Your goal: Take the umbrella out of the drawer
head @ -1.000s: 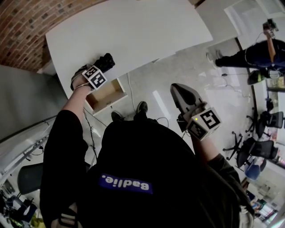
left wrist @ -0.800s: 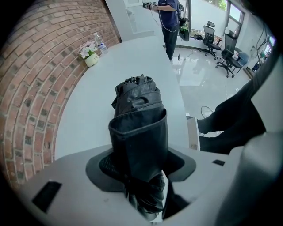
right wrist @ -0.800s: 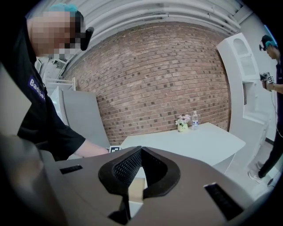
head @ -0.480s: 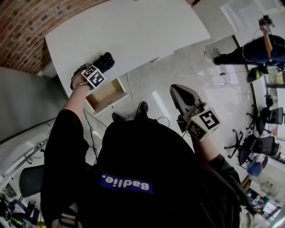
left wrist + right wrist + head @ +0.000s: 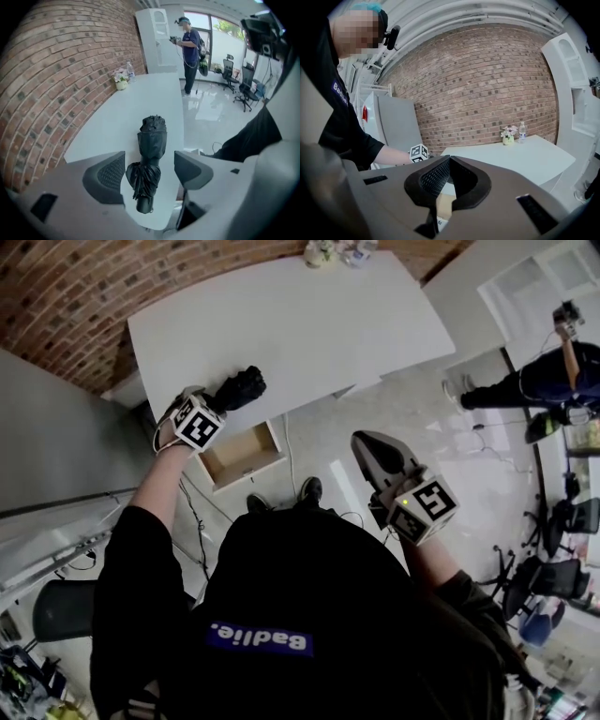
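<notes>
Now, left gripper [image 5: 149,169] nose-down over the umbrella [image 5: 152,140], jaws wide — right gripper [image 5: 448,161] level, jaws together.

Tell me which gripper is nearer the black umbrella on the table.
Left. The left gripper hangs just above the umbrella, jaws open either side of it, not touching. The right gripper is off the table, over the floor, jaws shut.

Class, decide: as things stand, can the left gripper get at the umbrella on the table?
Probably yes. The left gripper hangs right above the umbrella, its fingers apart on either side of it, and nothing on the table stands in the way.
</notes>
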Motion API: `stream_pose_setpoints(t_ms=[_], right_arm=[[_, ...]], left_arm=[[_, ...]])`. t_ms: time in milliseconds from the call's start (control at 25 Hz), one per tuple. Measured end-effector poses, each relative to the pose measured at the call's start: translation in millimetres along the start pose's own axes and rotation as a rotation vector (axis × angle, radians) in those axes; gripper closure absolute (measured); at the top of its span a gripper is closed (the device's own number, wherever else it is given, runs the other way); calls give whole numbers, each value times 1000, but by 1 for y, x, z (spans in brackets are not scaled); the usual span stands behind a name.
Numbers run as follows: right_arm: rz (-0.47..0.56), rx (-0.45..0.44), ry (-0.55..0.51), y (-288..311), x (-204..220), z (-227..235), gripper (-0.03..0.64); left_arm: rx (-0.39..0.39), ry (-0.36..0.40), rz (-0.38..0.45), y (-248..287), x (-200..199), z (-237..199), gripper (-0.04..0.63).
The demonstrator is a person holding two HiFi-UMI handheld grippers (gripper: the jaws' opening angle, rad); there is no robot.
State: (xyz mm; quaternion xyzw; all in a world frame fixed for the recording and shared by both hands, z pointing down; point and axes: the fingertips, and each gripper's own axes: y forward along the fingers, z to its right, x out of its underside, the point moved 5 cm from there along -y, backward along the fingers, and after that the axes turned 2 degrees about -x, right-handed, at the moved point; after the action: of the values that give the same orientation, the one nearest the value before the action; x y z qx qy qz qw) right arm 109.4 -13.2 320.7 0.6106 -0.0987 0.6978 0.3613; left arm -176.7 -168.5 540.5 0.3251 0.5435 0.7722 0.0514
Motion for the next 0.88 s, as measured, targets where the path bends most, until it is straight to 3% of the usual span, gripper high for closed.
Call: stream_pose_setpoints(t_ms=[200, 480, 640, 880], right_arm=[[13, -49, -28, 16, -6, -13, 589], [13, -129, -19, 35, -3, -27, 589], [8, -186, -16, 40, -3, -23, 589], [15, -260, -11, 41, -12, -13, 589]], left_arm=[[-19, -138, 139, -48, 4, 9, 296], [14, -325, 325, -99, -2, 62, 355], [58, -439, 430, -120, -23, 100, 405], [11, -580, 593, -164, -62, 118, 476]])
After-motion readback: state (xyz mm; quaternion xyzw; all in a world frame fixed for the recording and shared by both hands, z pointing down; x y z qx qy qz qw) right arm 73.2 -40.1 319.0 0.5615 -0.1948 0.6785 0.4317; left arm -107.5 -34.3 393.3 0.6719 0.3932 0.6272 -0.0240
